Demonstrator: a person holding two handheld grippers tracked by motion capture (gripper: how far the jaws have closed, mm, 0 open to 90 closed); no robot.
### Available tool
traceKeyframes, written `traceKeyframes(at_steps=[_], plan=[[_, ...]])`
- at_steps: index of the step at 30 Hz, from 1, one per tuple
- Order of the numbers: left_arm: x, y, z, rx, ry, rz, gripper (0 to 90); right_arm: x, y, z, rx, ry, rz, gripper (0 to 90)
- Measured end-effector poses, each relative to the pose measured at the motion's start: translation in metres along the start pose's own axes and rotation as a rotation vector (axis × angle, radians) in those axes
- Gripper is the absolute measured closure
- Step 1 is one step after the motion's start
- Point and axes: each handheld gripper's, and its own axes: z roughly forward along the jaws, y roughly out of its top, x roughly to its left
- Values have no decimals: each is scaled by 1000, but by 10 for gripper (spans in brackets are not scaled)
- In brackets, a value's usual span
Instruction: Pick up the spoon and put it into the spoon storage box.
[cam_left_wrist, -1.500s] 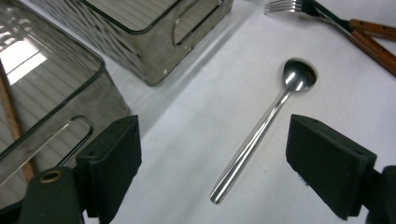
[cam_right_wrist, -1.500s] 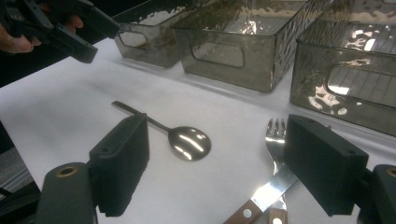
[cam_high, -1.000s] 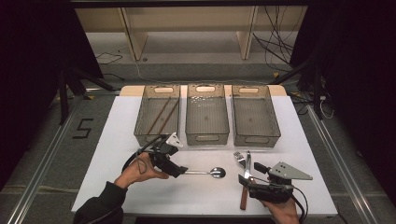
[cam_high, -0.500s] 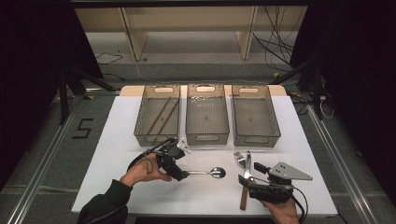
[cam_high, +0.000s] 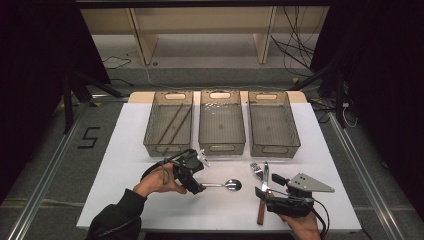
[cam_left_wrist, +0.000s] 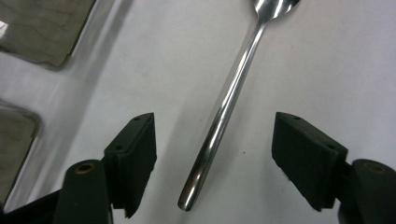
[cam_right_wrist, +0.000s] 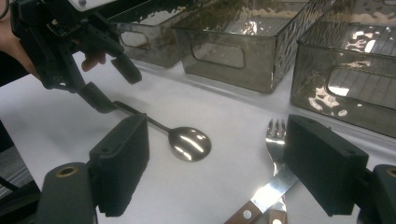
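High view, black "5" (cam_high: 89, 138) on floor, left of table (cam_high: 125, 165)

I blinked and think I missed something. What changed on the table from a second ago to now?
The left gripper came down over the spoon's handle end. Its jaws have just been closing, with the handle between them but not yet pinched. The right gripper kept still by the fork, and the three bins and the chopsticks stayed put.

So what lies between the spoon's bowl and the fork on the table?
Nothing: in the high view the white table is bare between the spoon and the fork, and the right gripper view shows the same gap.
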Motion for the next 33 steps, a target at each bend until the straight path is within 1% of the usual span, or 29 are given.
traceKeyframes(at_steps=[1,3,5,6,9,11,15,20,21,24,28,30,33], plan=[[0,1,1,5,0,0,328,0,0,0,-2,0,-2,236],[1,1,3,25,-2,19,358,0,0,0,-2,-2,-1,236],[1,2,4,35,-14,38,387,0,0,-1,-3,-2,-5,235],[0,2,6,31,-14,40,400,0,0,-1,-2,-2,-6,236],[0,4,8,46,-16,64,442,1,0,-1,-3,-4,-2,235],[0,5,9,48,-23,70,472,2,0,-1,-2,-6,-2,236],[0,8,13,60,-20,89,529,2,0,0,1,-6,-8,235],[-2,12,17,90,-31,117,587,2,0,-1,1,-6,-8,236],[-3,13,18,91,-32,114,598,2,0,-1,0,-6,-9,236],[-4,14,20,110,-35,134,637,2,0,-1,1,-5,-9,236],[-5,16,22,116,-41,143,674,2,0,0,1,-4,-9,236],[-5,17,23,127,-36,146,693,2,0,0,1,-4,-10,235],[-4,19,24,136,-42,149,707,2,0,0,2,-4,-11,236]])
